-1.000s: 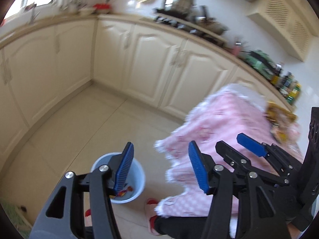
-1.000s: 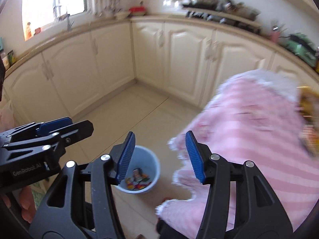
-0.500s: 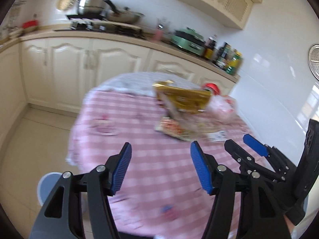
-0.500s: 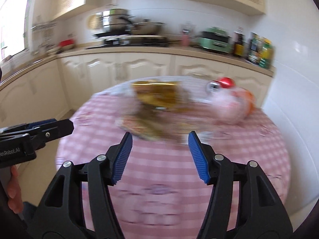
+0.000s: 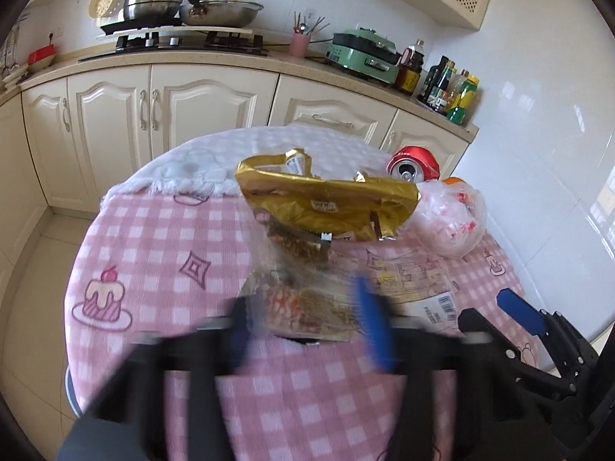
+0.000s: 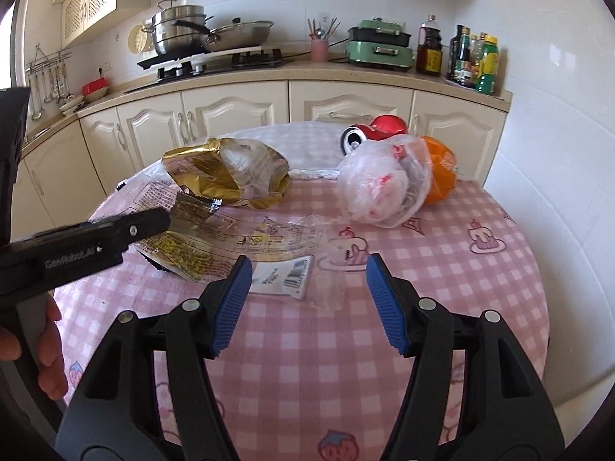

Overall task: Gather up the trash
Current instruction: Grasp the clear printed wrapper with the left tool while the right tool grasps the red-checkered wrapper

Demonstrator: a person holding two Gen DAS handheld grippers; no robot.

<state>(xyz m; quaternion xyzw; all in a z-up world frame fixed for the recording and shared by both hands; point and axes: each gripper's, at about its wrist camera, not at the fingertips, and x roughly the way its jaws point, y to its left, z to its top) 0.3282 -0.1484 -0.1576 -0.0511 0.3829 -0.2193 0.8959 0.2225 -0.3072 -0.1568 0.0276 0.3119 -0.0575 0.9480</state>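
Trash lies on the round table with a pink checked cloth (image 6: 442, 288). A gold snack bag (image 5: 330, 199) (image 6: 226, 176) sits at the back. A flat printed clear wrapper (image 5: 307, 303) (image 6: 215, 238) lies in front of it. A crumpled clear plastic bag (image 6: 384, 188) (image 5: 449, 219), an orange bag (image 6: 440, 176) and a red can (image 6: 369, 134) (image 5: 413, 165) are at the right. My left gripper (image 5: 303, 326) is blurred, open, its fingers astride the flat wrapper. My right gripper (image 6: 307, 299) is open and empty above the cloth.
Cream kitchen cabinets (image 6: 230, 115) and a counter with a stove, pots (image 6: 180, 30), a green cooker (image 6: 378, 46) and bottles (image 6: 472, 57) stand behind the table. A white tiled wall (image 6: 557, 153) is close on the right. A bin rim (image 5: 71, 392) shows at the table's left.
Both grippers have swung from the floor bin up to the table and moved closer to the trash. The left gripper has come down over the flat wrapper.
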